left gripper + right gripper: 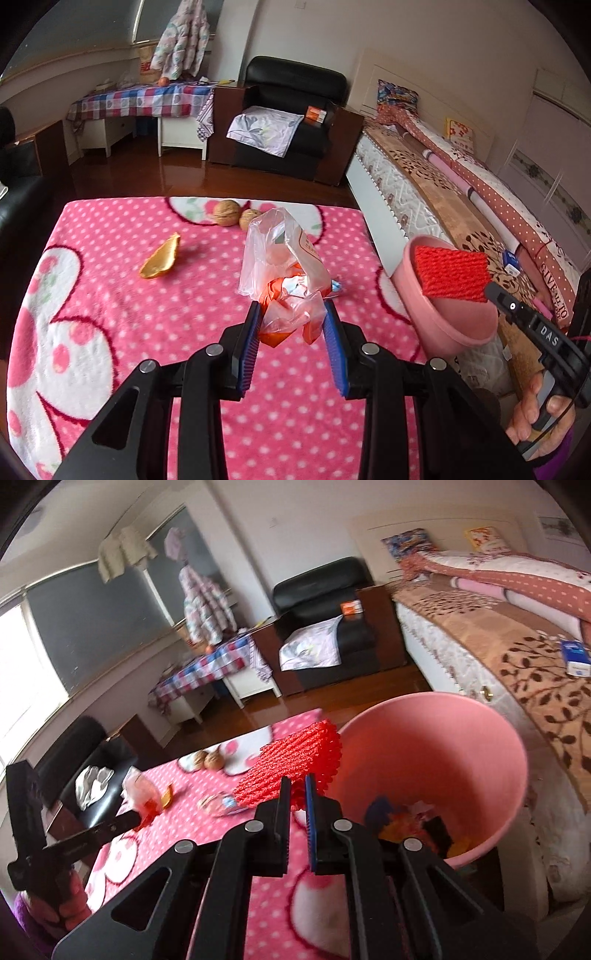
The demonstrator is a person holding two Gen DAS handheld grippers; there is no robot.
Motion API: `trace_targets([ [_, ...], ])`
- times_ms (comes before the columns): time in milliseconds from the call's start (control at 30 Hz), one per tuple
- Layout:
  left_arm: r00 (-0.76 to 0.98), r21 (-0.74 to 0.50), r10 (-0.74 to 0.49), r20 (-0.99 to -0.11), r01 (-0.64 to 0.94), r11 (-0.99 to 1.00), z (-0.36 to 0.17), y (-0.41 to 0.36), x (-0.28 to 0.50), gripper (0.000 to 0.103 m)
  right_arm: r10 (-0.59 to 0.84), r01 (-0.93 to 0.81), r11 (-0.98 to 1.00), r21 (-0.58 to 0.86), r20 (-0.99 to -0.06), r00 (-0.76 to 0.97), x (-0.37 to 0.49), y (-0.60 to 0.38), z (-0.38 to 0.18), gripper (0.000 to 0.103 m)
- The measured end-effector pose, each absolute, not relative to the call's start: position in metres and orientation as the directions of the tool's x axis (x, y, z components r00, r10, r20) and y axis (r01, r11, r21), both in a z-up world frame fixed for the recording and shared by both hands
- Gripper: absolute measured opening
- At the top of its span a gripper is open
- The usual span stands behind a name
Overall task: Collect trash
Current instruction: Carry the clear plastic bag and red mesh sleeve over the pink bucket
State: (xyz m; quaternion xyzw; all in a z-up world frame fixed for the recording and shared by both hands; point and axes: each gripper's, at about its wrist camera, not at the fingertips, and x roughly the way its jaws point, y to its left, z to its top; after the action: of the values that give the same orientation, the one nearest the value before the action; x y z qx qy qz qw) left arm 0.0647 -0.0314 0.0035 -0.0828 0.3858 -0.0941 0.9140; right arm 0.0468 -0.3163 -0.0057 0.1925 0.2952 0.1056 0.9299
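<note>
Between the left gripper (291,321) fingers, at 12 o'clock: crumpled plastic bag (282,266) with orange wrappers, fingers closed onto its lower end, bag standing on the pink dotted bench (110,332). Right gripper (297,794) pinched narrow on red foam net (291,764), net sticking out toward 11 o'clock, over the rim of the pink bin (461,746) at 1–2 o'clock; trash inside bin bottom. Farther, orange peel (160,258) at 10 o'clock, two walnuts (236,216) at 12 near far edge.

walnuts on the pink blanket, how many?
2. Both at the far edge of the pink blanket, touching: the larger walnut on the left, the smaller walnut partly behind the plastic bag, which could hide more.
</note>
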Motion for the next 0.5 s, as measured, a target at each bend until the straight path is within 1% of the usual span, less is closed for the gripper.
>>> trace_targets([
  [267, 0.672, -0.212, -0.25, -0.697, 0.141, 0.967, 0.004, -0.051, 0.07, 0.032, 0.234, 0.005, 0.907, 0.42, -0.517, 0.823, 0.051, -0.351, -0.011, 0.008],
  [500, 0.666, -0.203, -0.265, -0.697, 0.171, 0.964, 0.006, -0.068, 0.075, 0.032, 0.207, 0.054, 0.903, 0.427, -0.541, 0.815, 0.055, -0.365, -0.022, 0.008],
])
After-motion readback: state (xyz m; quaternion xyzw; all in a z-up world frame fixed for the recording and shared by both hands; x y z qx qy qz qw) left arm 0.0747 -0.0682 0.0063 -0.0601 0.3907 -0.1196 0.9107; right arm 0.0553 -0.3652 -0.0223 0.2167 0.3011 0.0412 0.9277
